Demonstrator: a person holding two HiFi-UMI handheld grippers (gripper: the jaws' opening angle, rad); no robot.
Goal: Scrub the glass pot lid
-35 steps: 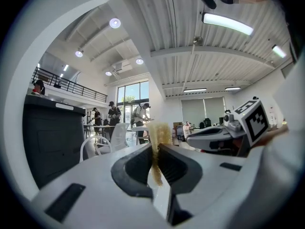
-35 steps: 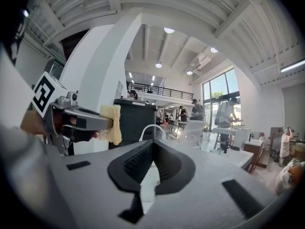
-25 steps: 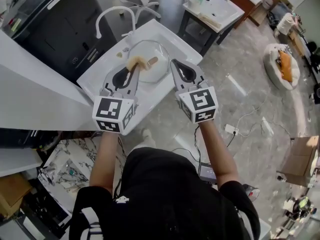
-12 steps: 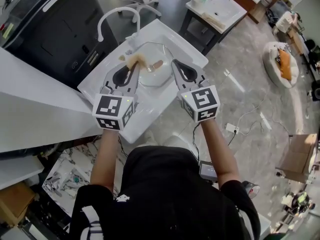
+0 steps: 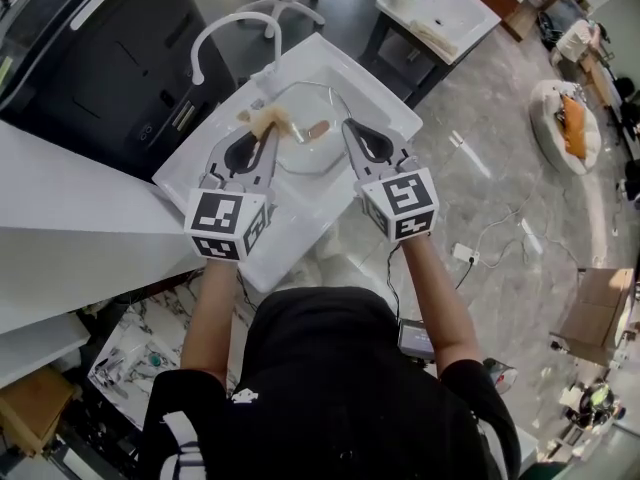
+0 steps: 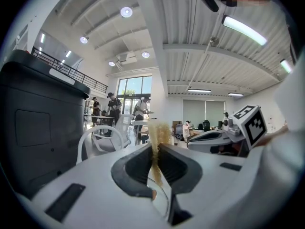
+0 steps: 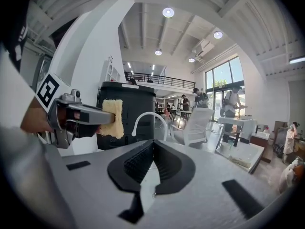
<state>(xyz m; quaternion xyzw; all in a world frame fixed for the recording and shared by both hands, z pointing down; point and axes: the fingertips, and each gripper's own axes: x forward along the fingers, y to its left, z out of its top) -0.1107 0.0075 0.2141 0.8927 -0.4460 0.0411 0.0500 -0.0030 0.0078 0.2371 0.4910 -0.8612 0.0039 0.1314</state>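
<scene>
Glass lid (image 5: pixel 305 153) lies flat in the white sink (image 5: pixel 300 216), knob (image 5: pixel 318 128) showing on top. Left tool (image 5: pixel 268 140) is clamped on a yellow sponge (image 5: pixel 266 120) at the lid's far-left edge; we cannot tell whether they touch. Right tool (image 5: pixel 349 128) is closed on nothing, beside the rim. We judge the scrubbing unfinished: no suds or water are visible.

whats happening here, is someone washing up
A person stands over a white sink with a gripper in each hand. The left gripper is shut on a yellowish sponge, held against the edge of the glass pot lid in the sink. The right gripper is shut with its tips at the lid's rim; whether it pinches the rim isn't clear.
</scene>
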